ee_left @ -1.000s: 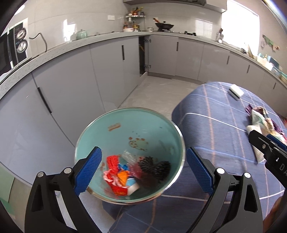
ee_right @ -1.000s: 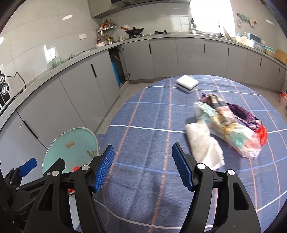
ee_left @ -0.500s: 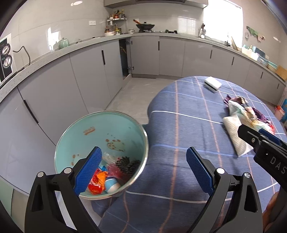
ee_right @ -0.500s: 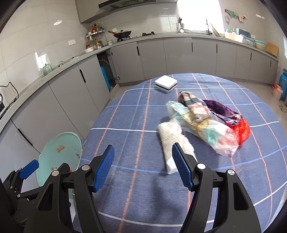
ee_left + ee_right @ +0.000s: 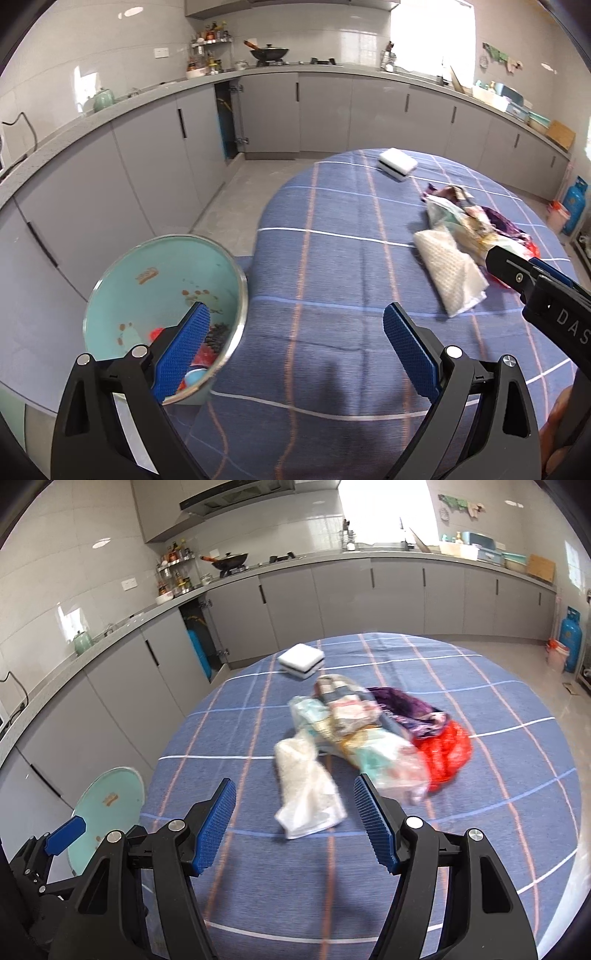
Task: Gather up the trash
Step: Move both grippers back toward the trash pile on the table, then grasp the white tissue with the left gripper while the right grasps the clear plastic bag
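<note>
One teal bin with a metal rim stands at the edge of the blue checked table, with coloured scraps in its bottom. Well away from the bin on the cloth lie one crumpled white wrapper, a heap of plastic bags just beyond it, and one white box farthest off. The left gripper and the right gripper both have jaws apart and empty.

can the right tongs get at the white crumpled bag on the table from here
Probably yes. The right tongs stand open and empty, the white crumpled bag lies just ahead, and only bare tablecloth lies between.
</note>
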Motion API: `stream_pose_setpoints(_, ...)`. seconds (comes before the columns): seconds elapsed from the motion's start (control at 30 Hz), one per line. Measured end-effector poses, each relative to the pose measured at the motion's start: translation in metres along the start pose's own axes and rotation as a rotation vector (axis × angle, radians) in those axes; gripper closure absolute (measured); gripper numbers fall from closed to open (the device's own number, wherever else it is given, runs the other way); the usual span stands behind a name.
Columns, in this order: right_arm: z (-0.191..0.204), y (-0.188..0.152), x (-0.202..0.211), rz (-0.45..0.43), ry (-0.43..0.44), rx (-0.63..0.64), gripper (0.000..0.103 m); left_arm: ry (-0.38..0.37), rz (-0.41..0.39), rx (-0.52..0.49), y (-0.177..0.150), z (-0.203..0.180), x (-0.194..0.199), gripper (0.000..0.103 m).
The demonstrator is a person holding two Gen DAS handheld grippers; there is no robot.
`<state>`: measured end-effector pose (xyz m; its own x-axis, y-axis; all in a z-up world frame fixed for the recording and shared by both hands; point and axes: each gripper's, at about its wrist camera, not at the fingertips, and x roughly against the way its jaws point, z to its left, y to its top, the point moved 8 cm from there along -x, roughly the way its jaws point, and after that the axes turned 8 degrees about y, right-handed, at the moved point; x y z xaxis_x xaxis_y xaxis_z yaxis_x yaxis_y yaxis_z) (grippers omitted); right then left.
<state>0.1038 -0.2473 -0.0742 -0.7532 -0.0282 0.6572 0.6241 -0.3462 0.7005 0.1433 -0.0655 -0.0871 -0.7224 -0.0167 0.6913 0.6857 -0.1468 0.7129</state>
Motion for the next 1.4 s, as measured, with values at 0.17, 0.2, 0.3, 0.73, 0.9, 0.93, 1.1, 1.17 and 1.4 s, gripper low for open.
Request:
stream_pose_setpoints(0.17,-0.033,-0.001,0.007,-0.004,-0.042,-0.035,0.037,-0.034,-0.001,-0.030,0.003,-0.021,-0.004,0.010)
stream_pose_setpoints(0.2,-0.040,-0.001,0.008,-0.003,-0.050,-0.044,0.037,-0.045,0.005,-0.030,0.004,-0.026,-0.006,0.011)
stream_pose_setpoints(0.3,-0.059,0.000,0.011,-0.009,-0.072,-0.062,0.037,-0.073,0.014,-0.039,0.005,-0.040,-0.010,0.011)
stream_pose_setpoints(0.73,-0.076,0.020,-0.017,0.017,-0.040,-0.029,0.048,-0.190,0.028,-0.096,0.012,-0.100,-0.022,0.017)
stream_pose_setpoints(0.9,-0.078,0.013,-0.038,0.082,-0.013,-0.020,0.064,-0.213,0.042,-0.111,0.011,-0.115,-0.027,0.017)
stream_pose_setpoints(0.93,-0.079,0.011,-0.040,0.089,-0.008,-0.018,0.066,-0.214,0.050,-0.116,0.010,-0.119,-0.030,0.017)
stream_pose_setpoints(1.1,-0.082,0.007,-0.035,0.091,0.019,-0.024,0.073,-0.227,0.077,-0.130,0.010,-0.135,-0.040,0.025)
stream_pose_setpoints(1.17,-0.081,0.006,-0.029,0.088,0.041,-0.039,0.075,-0.231,0.094,-0.136,0.008,-0.141,-0.045,0.030)
stream_pose_setpoints(1.4,-0.081,0.004,-0.008,0.066,0.060,-0.068,0.075,-0.277,0.153,-0.095,-0.002,-0.146,-0.058,0.071)
